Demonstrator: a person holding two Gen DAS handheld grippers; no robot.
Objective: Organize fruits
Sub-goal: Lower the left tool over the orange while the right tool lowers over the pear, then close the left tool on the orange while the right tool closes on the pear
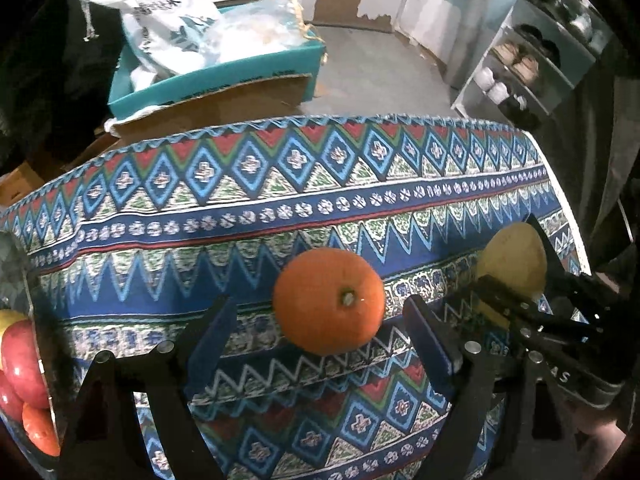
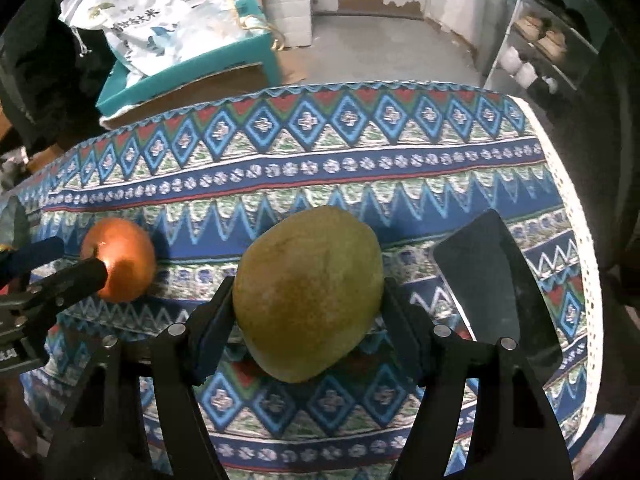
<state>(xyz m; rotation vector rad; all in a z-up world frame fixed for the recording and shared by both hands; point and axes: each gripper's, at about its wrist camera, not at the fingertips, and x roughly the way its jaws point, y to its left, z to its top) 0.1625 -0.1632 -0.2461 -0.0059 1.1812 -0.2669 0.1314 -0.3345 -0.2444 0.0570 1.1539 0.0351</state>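
Both claws are down low over the patterned tablecloth (image 1: 280, 184), so here's what I'm seeing from big to small. That cloth covers the whole table, blue with zigzags and diamonds, and it has a white lacy edge showing at 3 o'clock in the right wrist view.

Behind the table at about 11 o'clock there's a teal box (image 1: 224, 76) with a white printed bag (image 2: 136, 28) slumped in it, sitting on cardboard. Off at 2 o'clock stands a grey shoe rack (image 1: 532, 60) with a few pairs on it.

On the cloth at 3 o'clock of the right wrist view lies a flat black thing (image 2: 488, 276); can't tell what it is.

Right gripper (image 2: 308, 304) is clamped on the mango (image 2: 308, 292), yellow-green, squeezed between both fingers, with its far end seemingly on the cloth.

Left gripper (image 1: 316, 332) is spread wide, and the orange (image 1: 328, 300) sits on the cloth between its fingertips, stem end facing the camera. Neither blue pad (image 1: 212, 336) seems to touch it, gap on both sides. The orange and mango are near each other, orange at the mango's 9 o'clock.

Way over at 8 o'clock in the left wrist view there's a container rim (image 1: 36, 320) with red apples (image 1: 20, 364) piled inside, only partly in shot.
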